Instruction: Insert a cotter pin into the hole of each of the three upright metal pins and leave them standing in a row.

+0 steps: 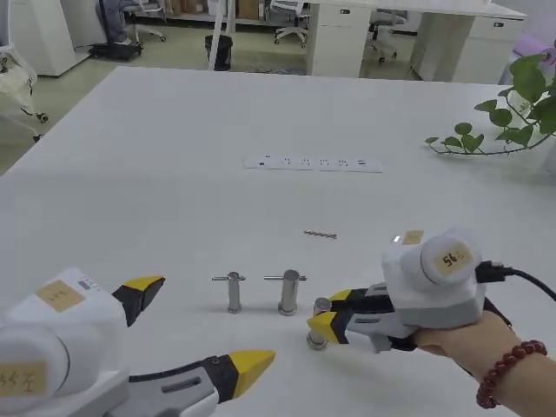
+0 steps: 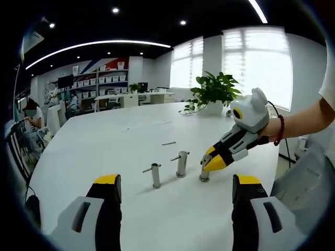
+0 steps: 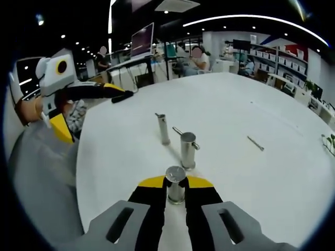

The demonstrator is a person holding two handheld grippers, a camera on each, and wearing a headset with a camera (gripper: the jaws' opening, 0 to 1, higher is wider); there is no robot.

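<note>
The third pin (image 3: 176, 197) is gripped upright by the right tongs (image 3: 176, 183); the cotter pin (image 1: 320, 234) should be fetched by the wide-open left tongs (image 1: 200, 321) (currently empty).

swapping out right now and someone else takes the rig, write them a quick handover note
Left gripper: open, empty, hovering in front of the row.
Right gripper: shut on the third pin, which stands upright at the right end of the row in the head view.
Done: the left pin and middle pin stand upright, each with a cotter pin through it.
Left to do: the third pin shows no cotter pin. One loose cotter pin lies on the table beyond the row. Probably fetch it with the left gripper, insert it, then let go.
</note>
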